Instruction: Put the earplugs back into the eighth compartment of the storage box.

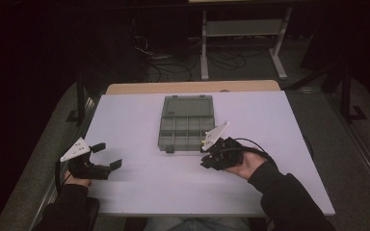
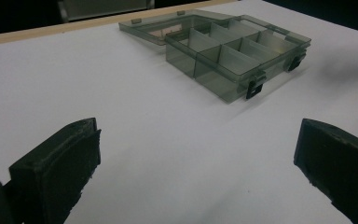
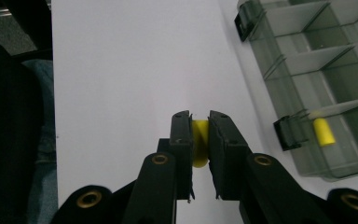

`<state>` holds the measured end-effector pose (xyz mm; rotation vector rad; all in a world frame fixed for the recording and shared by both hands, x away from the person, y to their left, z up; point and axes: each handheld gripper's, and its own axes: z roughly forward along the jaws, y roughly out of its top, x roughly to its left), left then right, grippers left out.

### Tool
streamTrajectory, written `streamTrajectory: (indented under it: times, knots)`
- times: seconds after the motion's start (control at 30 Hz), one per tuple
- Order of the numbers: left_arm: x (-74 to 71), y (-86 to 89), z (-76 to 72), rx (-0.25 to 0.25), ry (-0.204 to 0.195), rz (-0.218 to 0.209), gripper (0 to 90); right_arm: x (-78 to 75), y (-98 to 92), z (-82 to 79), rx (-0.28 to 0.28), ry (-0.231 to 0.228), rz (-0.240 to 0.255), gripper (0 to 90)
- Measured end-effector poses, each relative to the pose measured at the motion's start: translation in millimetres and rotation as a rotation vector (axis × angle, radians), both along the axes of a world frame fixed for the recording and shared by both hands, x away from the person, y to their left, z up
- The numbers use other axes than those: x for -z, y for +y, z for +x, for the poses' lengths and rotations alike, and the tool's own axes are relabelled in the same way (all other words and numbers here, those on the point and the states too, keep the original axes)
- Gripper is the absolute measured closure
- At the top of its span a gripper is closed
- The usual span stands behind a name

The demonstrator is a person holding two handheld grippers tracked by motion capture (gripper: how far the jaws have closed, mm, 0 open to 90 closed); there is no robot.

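Table [image 1: 139, 192] front bare, box [image 1: 187, 124] mid

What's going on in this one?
A person works at a white table with a tool in each hand. The right tool is shut on a small yellow piece, beside an open compartment box. Another yellow piece already lies in a compartment. The left tool is open and holds nothing, apart from the box.
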<state>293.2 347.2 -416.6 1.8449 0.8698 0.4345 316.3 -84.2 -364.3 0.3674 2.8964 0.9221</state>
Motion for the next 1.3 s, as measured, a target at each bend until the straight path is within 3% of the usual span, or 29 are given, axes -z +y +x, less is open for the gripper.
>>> streamTrajectory:
  times: [0.3,0.73,0.97,1.3]
  knots:
    - [0.1,-0.2,0.0,0.000,0.000,-0.001,0.0,-15.6,4.0,16.8,0.015,-0.011,0.008,78.6]
    - [0.3,-0.2,0.1,0.006,0.005,0.003,0.0,-18.4,8.9,52.1,0.074,0.023,-0.019,78.6]
    - [0.8,-0.6,0.5,0.005,0.010,0.001,0.0,-11.8,2.3,72.9,0.132,0.042,-0.012,78.8]
    - [1.0,-0.4,0.8,0.006,0.012,0.002,0.0,10.0,-1.0,98.2,0.209,0.069,-0.052,78.8]
